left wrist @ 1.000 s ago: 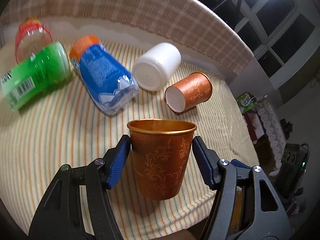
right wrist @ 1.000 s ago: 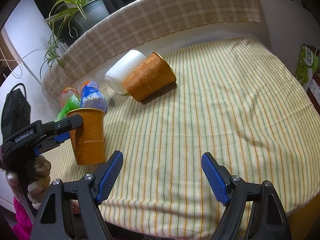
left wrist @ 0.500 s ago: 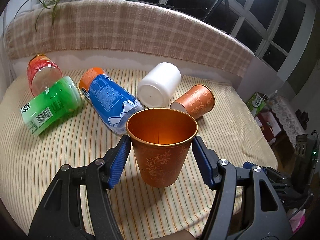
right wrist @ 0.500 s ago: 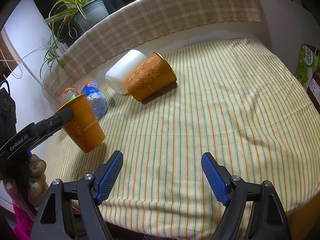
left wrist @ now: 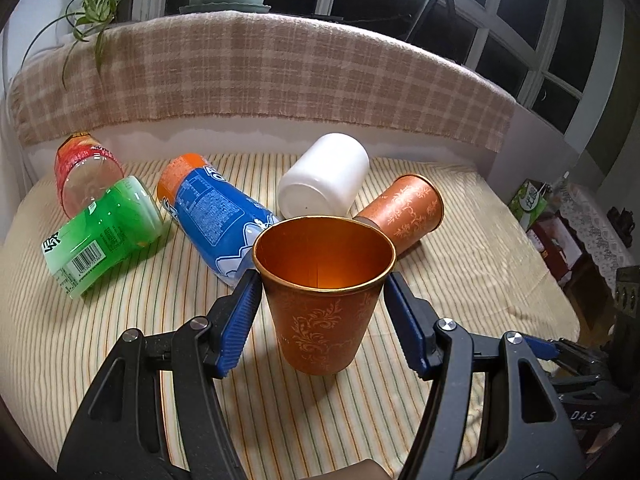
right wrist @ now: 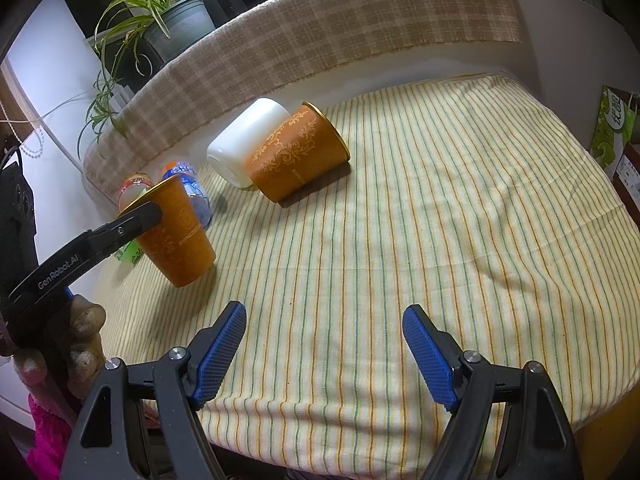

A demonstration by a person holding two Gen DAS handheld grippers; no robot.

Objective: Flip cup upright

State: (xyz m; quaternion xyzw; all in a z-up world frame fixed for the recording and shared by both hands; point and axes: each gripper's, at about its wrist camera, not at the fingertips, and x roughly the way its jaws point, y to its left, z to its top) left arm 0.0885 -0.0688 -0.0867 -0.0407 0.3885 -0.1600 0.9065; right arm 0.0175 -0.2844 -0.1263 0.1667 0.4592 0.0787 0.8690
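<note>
Left tongs (left wrist: 322,320) clamp copper cup (left wrist: 322,304) (tilted, mouth up); right tongs (right wrist: 324,354) agape, empty.

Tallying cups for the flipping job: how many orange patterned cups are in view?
2. One orange patterned cup sits in the left gripper; the other lies on its side beside the white cup.

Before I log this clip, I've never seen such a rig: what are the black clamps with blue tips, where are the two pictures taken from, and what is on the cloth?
They are hand-held two-finger grippers, each carrying a fisheye camera looking along its fingers. The left gripper holds an orange paper cup, mouth up and tilted in the right wrist view. The right gripper is open and holds nothing. On the striped tablecloth lie a second orange cup, a white cup, a blue-labelled bottle, a green bottle and a red-labelled bottle, all on their sides.
</note>
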